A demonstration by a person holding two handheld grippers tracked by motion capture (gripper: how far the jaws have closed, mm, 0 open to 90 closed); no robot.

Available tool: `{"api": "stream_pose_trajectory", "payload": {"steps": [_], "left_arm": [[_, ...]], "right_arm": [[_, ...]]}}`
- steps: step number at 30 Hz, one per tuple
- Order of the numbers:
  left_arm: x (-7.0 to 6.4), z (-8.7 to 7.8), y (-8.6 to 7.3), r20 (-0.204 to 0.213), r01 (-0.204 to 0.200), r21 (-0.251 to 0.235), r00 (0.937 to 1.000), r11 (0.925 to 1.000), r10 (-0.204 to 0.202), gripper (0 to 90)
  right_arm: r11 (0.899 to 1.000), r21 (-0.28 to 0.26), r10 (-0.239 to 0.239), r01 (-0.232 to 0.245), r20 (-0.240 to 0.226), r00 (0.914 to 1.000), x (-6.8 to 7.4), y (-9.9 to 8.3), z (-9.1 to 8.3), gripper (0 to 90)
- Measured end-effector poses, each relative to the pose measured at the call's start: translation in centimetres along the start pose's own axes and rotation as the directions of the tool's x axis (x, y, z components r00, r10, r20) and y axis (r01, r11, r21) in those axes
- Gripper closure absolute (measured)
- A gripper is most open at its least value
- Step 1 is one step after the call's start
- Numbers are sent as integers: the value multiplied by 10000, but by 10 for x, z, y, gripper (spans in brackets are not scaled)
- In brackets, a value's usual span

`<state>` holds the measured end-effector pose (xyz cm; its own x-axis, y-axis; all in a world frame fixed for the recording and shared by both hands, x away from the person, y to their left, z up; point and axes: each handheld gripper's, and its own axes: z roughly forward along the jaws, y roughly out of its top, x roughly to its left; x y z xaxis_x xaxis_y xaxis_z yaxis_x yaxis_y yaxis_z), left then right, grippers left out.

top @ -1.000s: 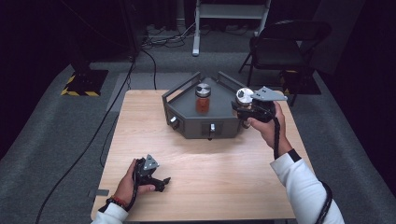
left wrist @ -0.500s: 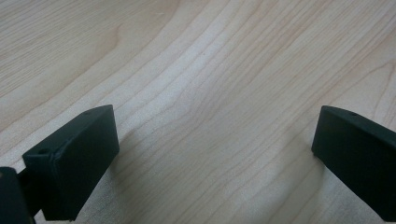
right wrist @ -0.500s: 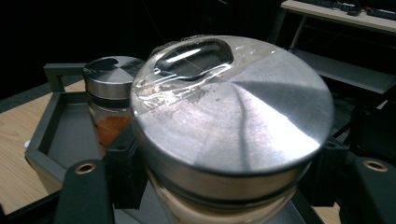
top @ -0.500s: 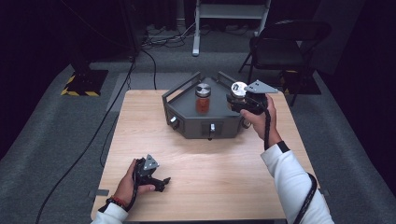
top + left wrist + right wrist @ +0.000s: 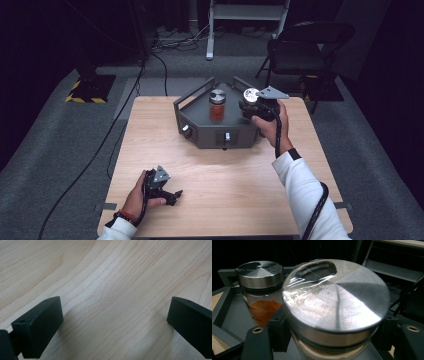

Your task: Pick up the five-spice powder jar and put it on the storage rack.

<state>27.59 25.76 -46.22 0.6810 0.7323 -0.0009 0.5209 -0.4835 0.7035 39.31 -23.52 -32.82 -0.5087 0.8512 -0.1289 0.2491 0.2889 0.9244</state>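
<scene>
The right gripper (image 5: 251, 102) clamps a silver-lidded jar (image 5: 334, 312) over the grey tray (image 5: 200, 127), beside the orange spice jar (image 5: 217, 106); the left gripper (image 5: 112, 322) rests open on the table (image 5: 240, 185).

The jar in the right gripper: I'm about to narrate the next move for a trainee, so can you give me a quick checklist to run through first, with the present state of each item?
1. Right gripper has the held jar between its jaws: ok, jaws sit on both sides of the glass below the lid.
2. Lid seated on the held jar: ok, the steel lid looks flush.
3. Held jar over the grey tray: ok in the high view.
4. Gap to the orange spice jar already in the tray: ok, they stand apart.
5. Held jar's base touching the tray floor: cannot tell, hidden.
6. Left gripper out of the way: ok, open on the table.
</scene>
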Motion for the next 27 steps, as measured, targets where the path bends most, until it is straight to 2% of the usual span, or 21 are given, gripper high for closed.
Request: {"api": "stream_pose_trajectory", "payload": {"steps": [22,27], "left_arm": [[0,0,0,3,5,1,10000,10000,-5,1],[0,0,0,3,3,2,10000,10000,-3,1]], "right_arm": [[9985,474,266,-261,-113,9996,-1,-11,18,311],[9982,447,399,-391,-152,9991,-4,-14,19,311]]}}
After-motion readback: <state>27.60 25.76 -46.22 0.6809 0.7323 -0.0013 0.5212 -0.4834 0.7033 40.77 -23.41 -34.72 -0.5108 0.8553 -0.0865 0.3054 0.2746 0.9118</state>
